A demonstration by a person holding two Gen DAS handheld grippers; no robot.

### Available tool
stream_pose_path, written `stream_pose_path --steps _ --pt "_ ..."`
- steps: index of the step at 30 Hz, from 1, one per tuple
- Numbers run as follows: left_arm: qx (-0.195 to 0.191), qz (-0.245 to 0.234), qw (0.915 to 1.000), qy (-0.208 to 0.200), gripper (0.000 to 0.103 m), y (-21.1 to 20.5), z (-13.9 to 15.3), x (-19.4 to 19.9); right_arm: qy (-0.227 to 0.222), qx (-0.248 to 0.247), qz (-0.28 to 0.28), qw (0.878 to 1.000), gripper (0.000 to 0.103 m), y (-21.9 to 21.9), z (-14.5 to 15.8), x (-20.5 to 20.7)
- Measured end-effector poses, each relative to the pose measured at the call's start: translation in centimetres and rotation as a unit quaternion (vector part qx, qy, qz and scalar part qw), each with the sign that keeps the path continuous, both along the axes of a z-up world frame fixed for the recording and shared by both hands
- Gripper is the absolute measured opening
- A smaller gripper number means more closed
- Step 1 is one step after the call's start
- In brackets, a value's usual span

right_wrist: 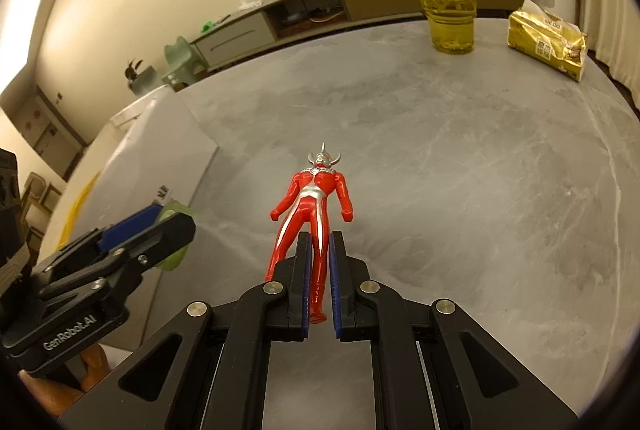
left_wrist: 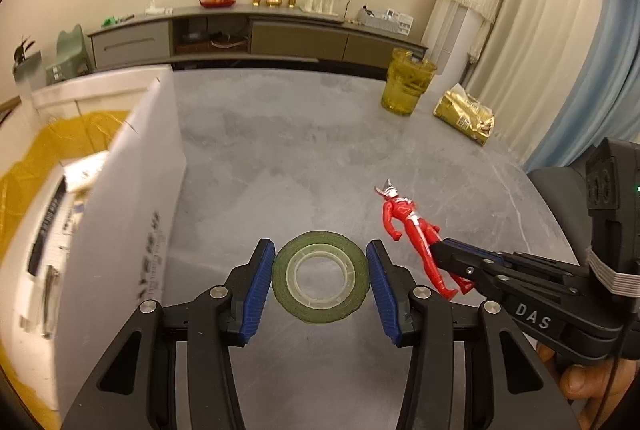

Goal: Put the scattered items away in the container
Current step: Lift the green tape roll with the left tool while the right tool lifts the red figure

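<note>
We have the left gripper spread wide around the roll of green tape, which lies flat on the grey table at the near edge; its blue pads stand just beside the roll's outer rim on either side, and we cannot tell whether they touch it yet. Our right gripper is drawn narrow about one leg of the red toy figure, which lies on its back to the right of the tape, head pointing far; whether the pads already pinch the leg we cannot tell, though a thin gap seems to show.

The white box, our container, sits at the left with its flap raised beside the tape; if we swing the left gripper across low, we judge the flap could catch the roll and knock it loose. The tape is round and smooth-edged, so a shallow grip may let it pivot or roll out; the figure, held by one thin leg only, may twist and droop as we lift it; the two grippers are near each other, so a crossing could collide.
</note>
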State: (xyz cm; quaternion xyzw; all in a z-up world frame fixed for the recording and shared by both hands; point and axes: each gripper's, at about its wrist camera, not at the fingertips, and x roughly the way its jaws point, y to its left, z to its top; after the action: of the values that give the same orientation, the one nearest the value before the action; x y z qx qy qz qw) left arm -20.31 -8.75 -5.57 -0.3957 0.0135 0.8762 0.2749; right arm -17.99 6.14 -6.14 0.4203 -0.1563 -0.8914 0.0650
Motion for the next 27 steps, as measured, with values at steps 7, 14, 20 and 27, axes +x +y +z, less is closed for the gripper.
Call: stream_pose_path --steps 7,14,20,27 --pt "-0.009 0.006 0.9998 0.019 0.049 -1.2 2.2 2.2 0.021 -0.005 0.015 1.000 0.008 -1.0 1.6 1.4" --pt "-0.015 0.012 0.9991 0.038 0.049 -2.2 4.3 4.2 0.042 -0.012 0.030 0.999 0.008 -1.7 3.2 2.9" --pt "-0.023 0.016 0.9983 0.052 0.049 -2.7 5.6 5.7 0.059 -0.016 0.042 0.997 0.008 -2.4 4.4 4.1" --pt "-0.025 0.026 0.9973 0.064 0.049 -3.6 6.9 7.1 0.077 -0.019 0.054 0.995 0.008 -2.9 5.7 5.2"
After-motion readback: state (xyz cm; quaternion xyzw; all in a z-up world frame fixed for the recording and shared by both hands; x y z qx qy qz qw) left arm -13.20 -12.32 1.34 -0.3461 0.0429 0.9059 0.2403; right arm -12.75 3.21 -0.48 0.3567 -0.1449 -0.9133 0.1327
